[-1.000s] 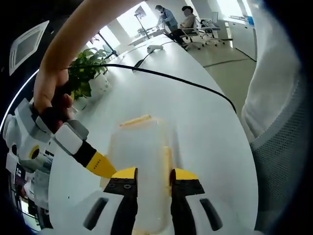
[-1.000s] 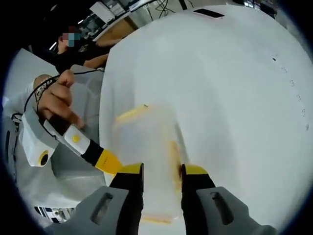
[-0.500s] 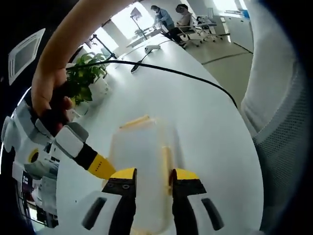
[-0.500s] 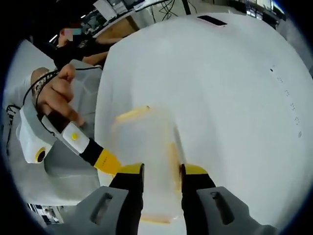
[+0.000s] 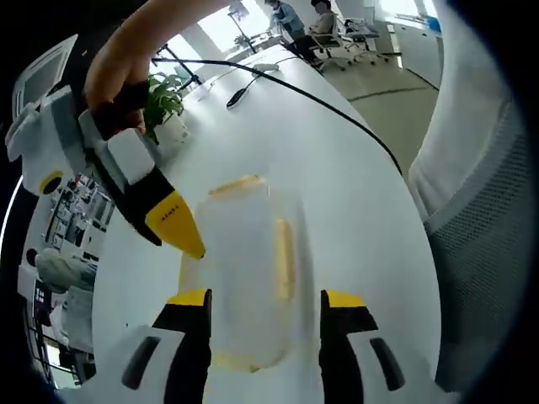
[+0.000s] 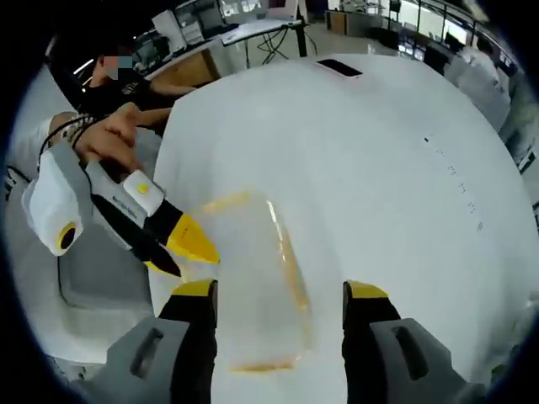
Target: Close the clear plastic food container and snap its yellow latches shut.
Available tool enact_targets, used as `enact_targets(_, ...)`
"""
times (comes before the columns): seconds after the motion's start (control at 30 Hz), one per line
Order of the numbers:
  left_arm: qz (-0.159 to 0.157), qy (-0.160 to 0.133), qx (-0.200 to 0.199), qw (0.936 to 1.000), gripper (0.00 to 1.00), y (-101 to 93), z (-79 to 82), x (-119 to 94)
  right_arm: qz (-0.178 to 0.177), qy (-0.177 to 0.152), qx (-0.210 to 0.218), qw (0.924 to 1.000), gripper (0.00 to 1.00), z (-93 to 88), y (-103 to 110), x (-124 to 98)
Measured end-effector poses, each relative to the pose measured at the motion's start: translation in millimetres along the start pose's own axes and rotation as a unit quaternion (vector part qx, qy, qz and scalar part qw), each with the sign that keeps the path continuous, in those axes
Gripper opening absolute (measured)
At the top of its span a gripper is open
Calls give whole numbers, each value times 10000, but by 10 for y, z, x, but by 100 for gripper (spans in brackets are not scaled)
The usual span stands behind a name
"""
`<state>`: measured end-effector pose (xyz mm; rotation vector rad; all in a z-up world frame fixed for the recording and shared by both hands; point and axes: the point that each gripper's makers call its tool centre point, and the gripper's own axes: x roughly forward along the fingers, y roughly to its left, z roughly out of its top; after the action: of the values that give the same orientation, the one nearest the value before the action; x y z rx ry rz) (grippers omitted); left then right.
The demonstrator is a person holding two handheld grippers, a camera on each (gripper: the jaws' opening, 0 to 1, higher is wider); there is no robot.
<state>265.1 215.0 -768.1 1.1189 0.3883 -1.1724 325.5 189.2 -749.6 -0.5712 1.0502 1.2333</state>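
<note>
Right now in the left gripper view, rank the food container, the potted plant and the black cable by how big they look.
1. Clear food container, largest, though nearest the camera.
2. Black cable, long but thin.
3. Potted plant, smallest, and farther off, so true sizes are unsure.

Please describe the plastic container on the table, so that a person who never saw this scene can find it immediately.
Look at the large white table. Between the two yellow-tipped jaws of the left gripper sits the clear plastic food container, with the right gripper beside it. It is the one see-through box there, marked by yellow latches along its edges.
</note>
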Motion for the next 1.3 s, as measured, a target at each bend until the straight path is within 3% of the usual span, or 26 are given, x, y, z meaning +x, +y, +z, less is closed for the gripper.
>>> enact_targets(0.07,41,36,50,10000,48,43,-35,-46,30,-72,-56,10000,60,-53,81,-35)
enact_targets(0.13,-63,75,-242,9997,56,79,-81,-99,-5,-112,-204,9997,64,-107,138,-45)
enact_targets(0.23,-134,160,-636,9978,70,193,-169,-160,-9,-8,-388,9992,69,-220,211,-45)
enact_targets(0.33,-74,145,-740,9971,74,350,-241,-208,-43,128,-531,9985,68,-322,253,-32)
enact_targets(0.5,-372,127,-1201,9920,89,416,-330,-226,-196,350,-725,9966,70,-463,233,-12)
enact_targets(0.77,-744,522,-1315,9871,90,405,-500,-76,-412,818,-943,9913,70,-659,154,51)
enact_targets(0.9,-900,600,-1408,9841,92,355,-490,44,-442,1121,-1039,9873,71,-789,127,134)
enact_targets(1.0,-931,545,-1305,9856,92,344,-439,103,-511,1149,-1102,9859,74,-813,85,181)
enact_targets(1.13,-896,550,-1072,9887,87,380,-407,177,-421,1136,-1096,9866,72,-809,99,204)
enact_targets(1.2,-1101,566,-1038,9869,82,321,-399,183,-427,1150,-1132,9860,72,-805,95,207)
enact_targets(1.27,-1505,564,-1049,9814,67,171,-383,155,-443,1156,-1163,9855,72,-798,86,205)
enact_targets(1.3,-1340,580,-1056,9836,68,213,-401,165,-446,1159,-1167,9854,71,-796,85,207)
